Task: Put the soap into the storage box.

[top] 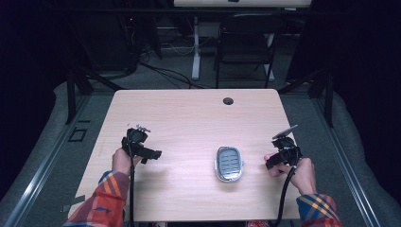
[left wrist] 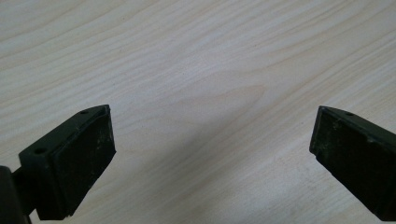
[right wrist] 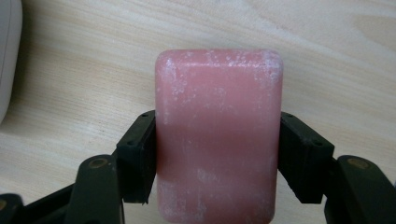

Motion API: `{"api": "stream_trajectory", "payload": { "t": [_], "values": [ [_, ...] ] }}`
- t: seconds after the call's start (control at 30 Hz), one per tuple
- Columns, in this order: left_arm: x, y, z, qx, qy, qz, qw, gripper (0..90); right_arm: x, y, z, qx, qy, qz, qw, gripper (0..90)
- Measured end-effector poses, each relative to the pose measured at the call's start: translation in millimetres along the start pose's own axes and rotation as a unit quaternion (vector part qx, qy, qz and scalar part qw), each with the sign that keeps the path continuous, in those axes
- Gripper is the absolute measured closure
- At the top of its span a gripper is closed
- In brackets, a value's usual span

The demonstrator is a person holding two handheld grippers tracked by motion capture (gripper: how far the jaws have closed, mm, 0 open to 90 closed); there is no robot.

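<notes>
1. Across the middle of the high view spreads a pale wooden table (top: 189, 118), with a small round cable hole (top: 228, 100) near its far edge.
2. Beyond the table stands a dark folding chair (top: 243, 45) on grey floor.
3. Toward the table's right front lies a grey oval soap dish (top: 229, 163) with a slotted insert, set between the two grippers and nearer the right one.
4. At the left, the left gripper (top: 153, 153) is held above bare wood, its jaws spread wide with nothing between them.
5. At the right, the right gripper (top: 273, 163) pinches a pink soap bar (right wrist: 218, 135) by its two long sides, just beside the dish.
</notes>
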State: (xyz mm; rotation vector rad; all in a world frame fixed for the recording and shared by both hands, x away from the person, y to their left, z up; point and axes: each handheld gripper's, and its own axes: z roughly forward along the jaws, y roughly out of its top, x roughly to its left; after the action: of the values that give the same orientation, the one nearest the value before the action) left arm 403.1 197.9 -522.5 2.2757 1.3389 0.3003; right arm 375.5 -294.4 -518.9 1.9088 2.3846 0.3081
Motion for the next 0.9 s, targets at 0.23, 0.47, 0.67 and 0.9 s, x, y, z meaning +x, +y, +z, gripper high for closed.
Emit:
{"api": "stream_trajectory", "payload": {
  "t": [0.23,0.47,0.67,0.9],
  "values": [
    [-1.1,0.6,-0.1,0.001,-0.002,0.007,1.0,0.0,1.0,3.6,-3.6,0.005,0.001,-0.011,0.9999,36.5],
    [-1.2,0.6,0.5,0.001,-0.004,0.006,1.0,0.1,4.3,8.3,-9.1,-0.004,0.001,-0.015,0.9999,36.6],
    [-1.7,0.8,1.0,0.001,-0.006,0.007,1.0,0.1,9.2,11.4,-14.2,-0.009,0.004,-0.025,0.9996,36.6],
    [-1.8,0.8,0.4,0.0,-0.006,0.007,1.0,0.1,13.1,14.3,-24.3,-0.01,0.004,-0.041,0.9991,36.6]
  ]
}}
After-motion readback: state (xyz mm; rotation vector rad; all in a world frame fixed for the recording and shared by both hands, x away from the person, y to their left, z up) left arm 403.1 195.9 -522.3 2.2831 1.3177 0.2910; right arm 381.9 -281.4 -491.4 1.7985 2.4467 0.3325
